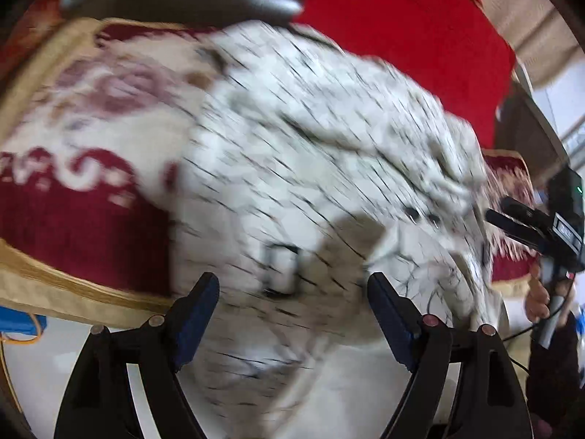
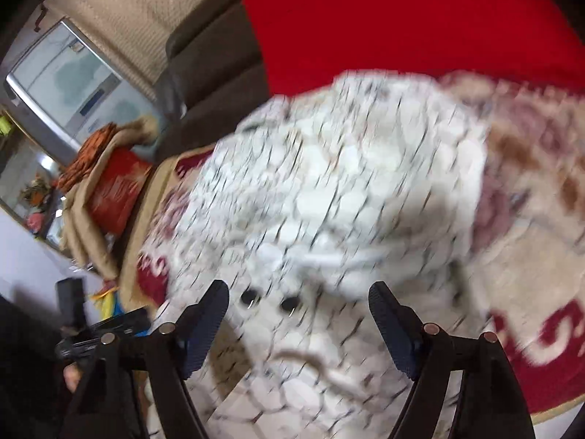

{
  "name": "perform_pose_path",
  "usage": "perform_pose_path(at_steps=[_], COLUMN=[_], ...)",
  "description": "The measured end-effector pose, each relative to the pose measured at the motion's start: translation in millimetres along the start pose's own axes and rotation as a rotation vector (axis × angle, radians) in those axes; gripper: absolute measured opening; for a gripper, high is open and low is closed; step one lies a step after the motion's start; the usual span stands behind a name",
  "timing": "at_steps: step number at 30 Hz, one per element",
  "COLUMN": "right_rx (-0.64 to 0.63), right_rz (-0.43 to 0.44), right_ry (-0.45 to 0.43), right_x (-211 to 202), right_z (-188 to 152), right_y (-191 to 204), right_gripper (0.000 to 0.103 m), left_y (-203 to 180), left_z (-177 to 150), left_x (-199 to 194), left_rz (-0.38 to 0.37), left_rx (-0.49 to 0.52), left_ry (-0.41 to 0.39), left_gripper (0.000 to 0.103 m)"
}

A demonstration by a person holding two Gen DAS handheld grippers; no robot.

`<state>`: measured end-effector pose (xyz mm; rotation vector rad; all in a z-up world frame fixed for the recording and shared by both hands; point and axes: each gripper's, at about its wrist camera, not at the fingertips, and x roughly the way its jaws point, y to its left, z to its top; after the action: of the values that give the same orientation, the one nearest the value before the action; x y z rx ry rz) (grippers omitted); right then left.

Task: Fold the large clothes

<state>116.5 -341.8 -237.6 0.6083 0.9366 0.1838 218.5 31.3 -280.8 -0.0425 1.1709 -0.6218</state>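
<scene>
A large white garment with a fine black crackle print lies crumpled on a red and cream patterned blanket. My left gripper hovers over its near part, open, with nothing pinched between the blue pads. In the right wrist view the same garment fills the middle, and two dark buttons show just beyond the fingers. My right gripper is open above the cloth, with nothing between its fingers. Both views are blurred by motion.
A bright red cloth and a dark brown sofa lie behind the blanket. A heap of orange, red and beige cloths sits at the left. A person's hand holds the other gripper at the right edge.
</scene>
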Motion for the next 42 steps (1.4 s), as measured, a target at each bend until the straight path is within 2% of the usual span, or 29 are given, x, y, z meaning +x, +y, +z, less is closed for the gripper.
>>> perform_pose_path(at_steps=[4,7,8,10,12,14,18,20,23,24,27,29,31,32,34,38,40,42], right_rx=[0.143,0.245,0.25,0.215,0.211,0.196,0.105,0.047,0.017,0.039,0.134,0.201,0.239,0.248,0.271,0.372,0.458,0.515], right_rz=[0.077,0.205,0.249,0.284,0.369,0.495,0.602,0.562,0.464,0.44,0.362,0.281,0.168,0.116,0.074,0.056,0.109,0.17], right_ry=[0.127,0.212,0.246,0.309,0.366,0.435,0.584,0.587,0.525,0.475,0.326,0.229,0.147,0.121,0.123,0.143,0.152,0.156], right_x=[25,37,38,37,27,10,-21,-36,-58,-66,-89,-104,-116,-120,-122,-110,-101,-92], right_z=[-19,-39,-45,-59,-73,-90,-141,-156,-164,-159,-142,-136,-134,-138,-144,-174,-192,-204], right_y=[-34,-47,-44,-33,-26,-17,3,5,-5,-15,-45,-67,-87,-98,-120,-170,-195,-204], right_gripper=[0.081,0.081,0.081,0.081,0.081,0.081,0.083,0.083,0.083,0.083,0.083,0.083,0.09,0.09,0.091,0.091,0.091,0.091], left_y=[-36,-60,-68,-76,-77,-78,-77,-70,-51,-41,-12,10,35,46,63,85,97,105], left_z=[-21,-40,-48,-58,-69,-87,-129,-146,-154,-154,-142,-138,-135,-134,-136,-144,-152,-158], left_x=[11,10,6,-1,-14,-33,-67,-85,-102,-107,-105,-96,-75,-64,-35,17,34,41], left_rz=[-0.146,-0.209,-0.197,-0.201,-0.28,-0.35,-0.452,-0.468,-0.421,-0.394,-0.253,-0.209,-0.188,-0.203,-0.226,-0.291,-0.369,-0.446], left_rx=[0.11,0.195,0.238,0.281,0.281,0.297,0.338,0.344,0.298,0.277,0.169,0.076,-0.046,-0.086,-0.165,-0.249,-0.319,-0.369], left_ry=[0.07,0.102,0.089,0.088,0.104,0.119,0.11,0.085,0.035,0.021,-0.029,-0.04,-0.023,-0.006,0.043,0.151,0.174,0.184], left_gripper=[0.083,0.083,0.083,0.082,0.082,0.082,0.082,0.082,0.083,0.083,0.084,0.086,0.09,0.09,0.09,0.09,0.09,0.09])
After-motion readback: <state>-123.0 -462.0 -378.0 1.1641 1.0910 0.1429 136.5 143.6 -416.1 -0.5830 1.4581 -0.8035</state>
